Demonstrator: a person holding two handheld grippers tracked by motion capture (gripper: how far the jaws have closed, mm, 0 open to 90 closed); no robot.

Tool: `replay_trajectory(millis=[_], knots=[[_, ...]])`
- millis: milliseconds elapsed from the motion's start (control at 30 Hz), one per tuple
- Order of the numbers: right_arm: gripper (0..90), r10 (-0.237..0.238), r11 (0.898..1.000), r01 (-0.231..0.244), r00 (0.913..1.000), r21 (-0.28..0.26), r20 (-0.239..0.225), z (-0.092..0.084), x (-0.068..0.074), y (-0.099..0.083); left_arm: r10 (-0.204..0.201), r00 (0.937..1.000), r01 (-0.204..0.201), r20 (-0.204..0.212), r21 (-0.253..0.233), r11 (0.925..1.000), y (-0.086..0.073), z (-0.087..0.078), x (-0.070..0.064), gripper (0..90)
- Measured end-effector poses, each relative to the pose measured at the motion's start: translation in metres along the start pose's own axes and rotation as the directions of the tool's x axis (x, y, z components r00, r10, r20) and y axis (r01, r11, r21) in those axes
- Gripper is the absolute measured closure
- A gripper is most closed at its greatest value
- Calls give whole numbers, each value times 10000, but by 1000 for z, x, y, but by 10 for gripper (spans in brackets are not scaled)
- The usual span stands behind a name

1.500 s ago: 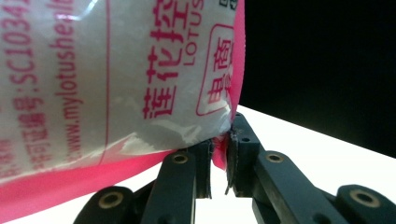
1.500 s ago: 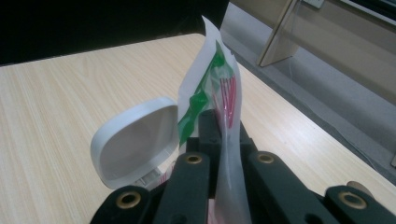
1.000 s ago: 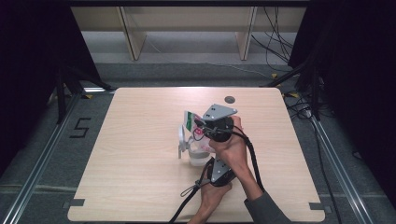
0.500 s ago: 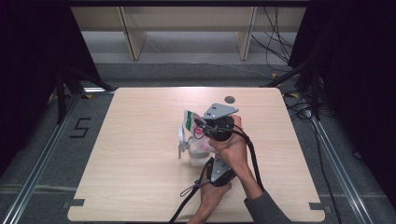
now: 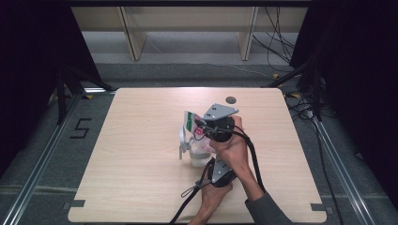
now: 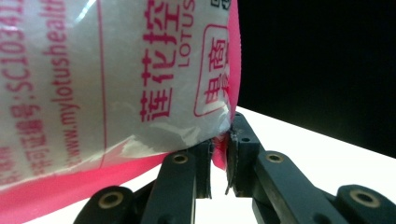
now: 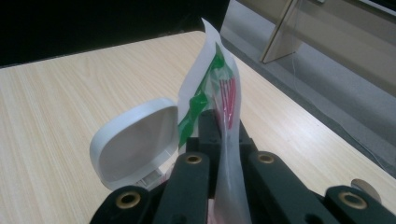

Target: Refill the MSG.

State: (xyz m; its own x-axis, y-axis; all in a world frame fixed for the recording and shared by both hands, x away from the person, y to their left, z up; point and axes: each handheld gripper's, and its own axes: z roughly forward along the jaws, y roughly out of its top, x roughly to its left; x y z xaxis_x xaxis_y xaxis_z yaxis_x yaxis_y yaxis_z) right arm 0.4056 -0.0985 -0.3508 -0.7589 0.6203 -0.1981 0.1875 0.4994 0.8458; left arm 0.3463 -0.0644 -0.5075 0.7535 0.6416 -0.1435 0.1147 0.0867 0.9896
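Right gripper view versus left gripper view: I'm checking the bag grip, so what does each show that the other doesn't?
Right gripper view: the right gripper clamped on the bag's thin top edge with a green stripe, and an open white lid beside it. Left gripper view: the left gripper pinching the bag's pink bottom edge, red printed lettering above. Both: the same bag, held between shut jaws.

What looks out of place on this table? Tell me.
Nothing is spilled or damaged. The one odd thing: the plastic bag is held off the table, pinched by the left gripper and right gripper, beside a white container with its lid flipped open.
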Motion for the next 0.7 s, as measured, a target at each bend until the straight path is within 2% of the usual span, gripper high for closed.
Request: replay_trajectory(millis=[133, 200, 233, 433, 500, 700], knots=[[891, 92, 9999, -91, 9999, 75, -99, -1, 0, 0, 2, 10000, -2, -5, -19, 10000, 0, 0, 0, 810], [891, 201, 9998, -201, 9998, 14, -1, -1, 0, 0, 24, 10000, -24, -19, -8, 10000, 0, 0, 0, 809], [891, 157, 9999, -157, 9999, 17, 11, -1, 0, 0, 5, 10000, -6, -82, -152, 9999, 0, 1, 0, 810], [890, 151, 9999, -151, 9999, -23, 6, -1, 0, 0, 34, 10000, -34, -22, -40, 10000, 0, 0, 0, 810], [890, 86, 9999, -85, 9998, 74, -156, -1, 1, 0, 17, 10000, -17, -5, -55, 10000, 0, 0, 0, 810], [890, 60, 10000, -59, 9999, 36, -107, -1, -1, 0, 18, 10000, -18, -20, -44, 10000, 0, 0, 0, 810]])
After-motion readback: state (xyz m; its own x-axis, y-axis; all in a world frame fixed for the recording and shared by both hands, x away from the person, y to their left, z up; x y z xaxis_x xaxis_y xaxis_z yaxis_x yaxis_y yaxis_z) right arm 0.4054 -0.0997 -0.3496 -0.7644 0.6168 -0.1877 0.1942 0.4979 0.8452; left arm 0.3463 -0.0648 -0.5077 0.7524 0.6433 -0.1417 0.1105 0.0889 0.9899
